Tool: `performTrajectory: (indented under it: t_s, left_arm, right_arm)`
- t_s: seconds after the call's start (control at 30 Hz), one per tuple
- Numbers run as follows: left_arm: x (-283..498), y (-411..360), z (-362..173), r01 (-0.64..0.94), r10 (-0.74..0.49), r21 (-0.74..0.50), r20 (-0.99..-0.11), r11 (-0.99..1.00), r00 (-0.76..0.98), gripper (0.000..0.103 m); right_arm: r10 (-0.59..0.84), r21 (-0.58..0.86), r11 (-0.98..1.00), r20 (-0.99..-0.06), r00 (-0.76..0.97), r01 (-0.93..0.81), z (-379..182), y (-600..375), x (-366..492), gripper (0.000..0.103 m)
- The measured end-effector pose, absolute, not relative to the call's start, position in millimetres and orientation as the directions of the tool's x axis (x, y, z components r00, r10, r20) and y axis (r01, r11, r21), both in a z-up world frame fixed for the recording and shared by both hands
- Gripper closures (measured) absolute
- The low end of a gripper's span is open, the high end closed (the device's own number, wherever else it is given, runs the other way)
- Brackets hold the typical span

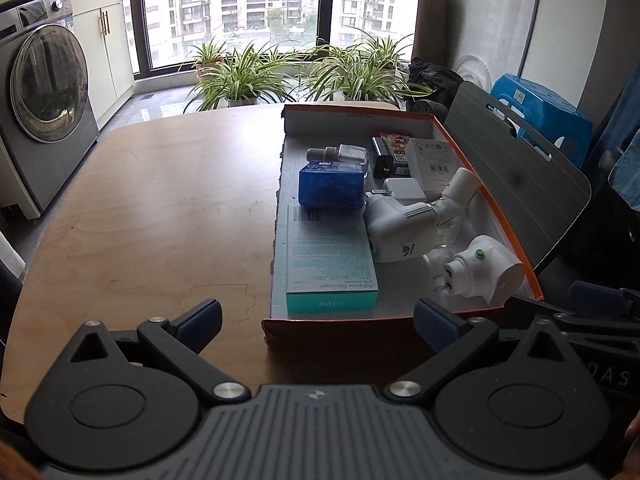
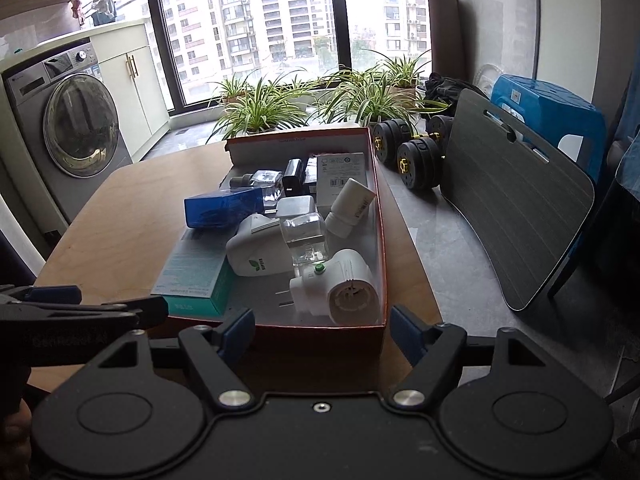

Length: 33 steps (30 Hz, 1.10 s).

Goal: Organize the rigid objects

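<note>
Orange box (image 2: 380, 216) sits ahead of both tools, left tool (image 1: 316, 322) and right tool (image 2: 322, 326) wide open, empty; approach its items squarely before closing.

We see soft daylight entering through the window (image 1: 240, 12) at the top of both views, slightly blown out there. The counter (image 1: 160, 208) carries a faint sheen and only weak shadows. Fisheye distortion bends the edges, corners fall dark, and focus stays sharp across the middle.
</note>
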<state>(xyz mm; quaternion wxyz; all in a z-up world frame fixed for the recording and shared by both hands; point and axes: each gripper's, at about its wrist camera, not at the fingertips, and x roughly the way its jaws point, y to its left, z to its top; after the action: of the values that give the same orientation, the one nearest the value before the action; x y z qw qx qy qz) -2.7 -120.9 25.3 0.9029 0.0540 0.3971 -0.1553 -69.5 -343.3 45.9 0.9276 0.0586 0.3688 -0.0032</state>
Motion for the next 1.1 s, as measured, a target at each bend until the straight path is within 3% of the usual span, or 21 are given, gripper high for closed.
performTrajectory:
  t_s: [1.1]
  left_arm:
    - [10.5, -123.5, 16.4, 0.322, -0.228, -0.026, -0.759, 0.946, 0.609, 0.000]
  right_arm:
    - [0.036, 0.104, 0.993, -0.708, 0.705, 0.054, 37.7, -342.8, -53.9, 0.015]
